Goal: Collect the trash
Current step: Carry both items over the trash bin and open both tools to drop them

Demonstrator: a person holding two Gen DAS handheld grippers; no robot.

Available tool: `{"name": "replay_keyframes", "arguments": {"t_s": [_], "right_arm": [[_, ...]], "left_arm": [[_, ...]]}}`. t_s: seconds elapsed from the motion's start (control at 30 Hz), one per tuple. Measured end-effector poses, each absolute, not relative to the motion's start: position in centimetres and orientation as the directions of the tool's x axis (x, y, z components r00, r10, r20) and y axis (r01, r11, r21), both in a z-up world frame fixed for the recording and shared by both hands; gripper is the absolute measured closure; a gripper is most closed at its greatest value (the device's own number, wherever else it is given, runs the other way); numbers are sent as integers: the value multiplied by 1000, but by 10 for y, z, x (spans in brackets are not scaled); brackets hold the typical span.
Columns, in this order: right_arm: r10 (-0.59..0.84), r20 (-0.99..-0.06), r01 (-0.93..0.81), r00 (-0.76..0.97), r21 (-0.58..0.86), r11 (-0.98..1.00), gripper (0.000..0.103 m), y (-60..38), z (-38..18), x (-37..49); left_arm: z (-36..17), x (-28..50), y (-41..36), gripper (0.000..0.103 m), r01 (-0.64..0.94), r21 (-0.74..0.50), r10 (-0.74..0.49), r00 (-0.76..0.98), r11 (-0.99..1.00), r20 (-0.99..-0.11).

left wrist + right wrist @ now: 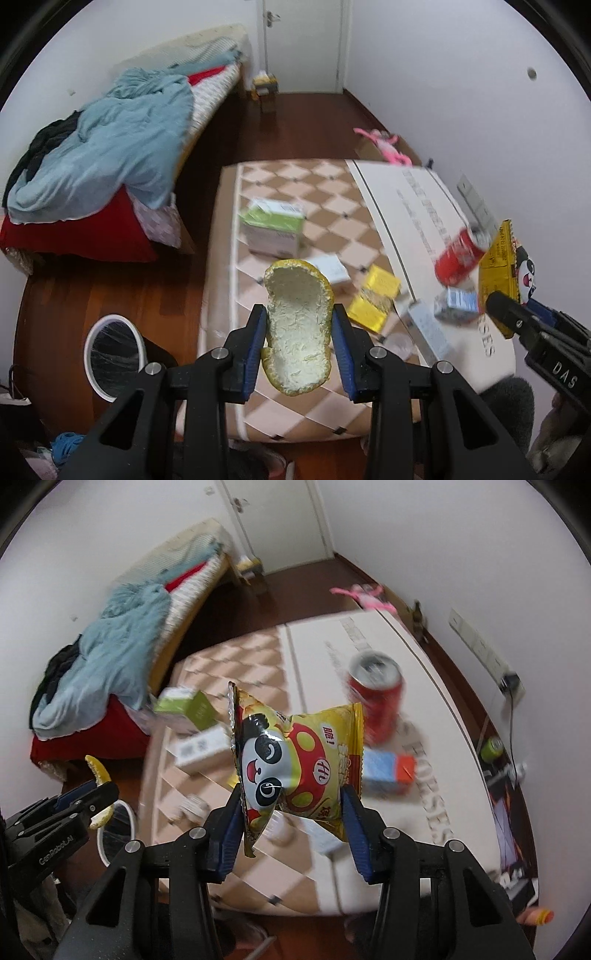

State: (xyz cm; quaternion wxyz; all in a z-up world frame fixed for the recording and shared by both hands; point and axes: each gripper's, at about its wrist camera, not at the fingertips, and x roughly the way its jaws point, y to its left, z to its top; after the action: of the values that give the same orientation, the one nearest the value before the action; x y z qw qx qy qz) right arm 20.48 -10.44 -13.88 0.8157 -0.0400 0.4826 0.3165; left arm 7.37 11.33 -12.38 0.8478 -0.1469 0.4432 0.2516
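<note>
Both grippers tilt downward, left [299, 332] clamping peel [297, 328], right [293, 819] apparently pinching snack bag [295, 760].

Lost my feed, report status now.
Left gripper shut on citrus peel. Right gripper shut on snack bag. Both clear above table.

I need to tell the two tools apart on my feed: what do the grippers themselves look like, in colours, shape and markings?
Both match: black angular frames with silver round bolt heads, and two fingers faced with ribbed blue pads. The left gripper shows "GenRobot.AI" in white along its side in the right wrist view; the right gripper shows white "DAS" lettering in the left wrist view. No cables or sleeves are clearly visible.
</note>
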Motion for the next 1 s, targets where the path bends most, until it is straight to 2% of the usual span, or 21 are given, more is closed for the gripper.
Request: {"name": "replay_keyframes", "arguments": {"t_s": [0.3, 0.57, 0.77, 0.97, 1.0], "right_arm": [[609, -742, -704, 280, 272, 656, 51, -6, -94, 154], [653, -754, -824, 72, 324, 465, 51, 129, -119, 73], [588, -801, -863, -112, 372, 342, 51, 243, -191, -7], [472, -856, -880, -212, 377, 288, 51, 336, -279, -71], [450, -865, -884, -222, 373, 282, 51, 349, -293, -78]], "left_arm": [[-103, -4, 208, 71, -705, -37, 410, 453, 708, -791], [-153, -117, 324, 71, -870, -31, 460, 289, 491, -840], [-245, -187, 415, 71, -927, -97, 326, 223, 361, -919], [-331, -219, 478, 70, -936, -228, 129, 269, 268, -954], [-342, -220, 485, 65, -940, -222, 114, 258, 260, -959]]}}
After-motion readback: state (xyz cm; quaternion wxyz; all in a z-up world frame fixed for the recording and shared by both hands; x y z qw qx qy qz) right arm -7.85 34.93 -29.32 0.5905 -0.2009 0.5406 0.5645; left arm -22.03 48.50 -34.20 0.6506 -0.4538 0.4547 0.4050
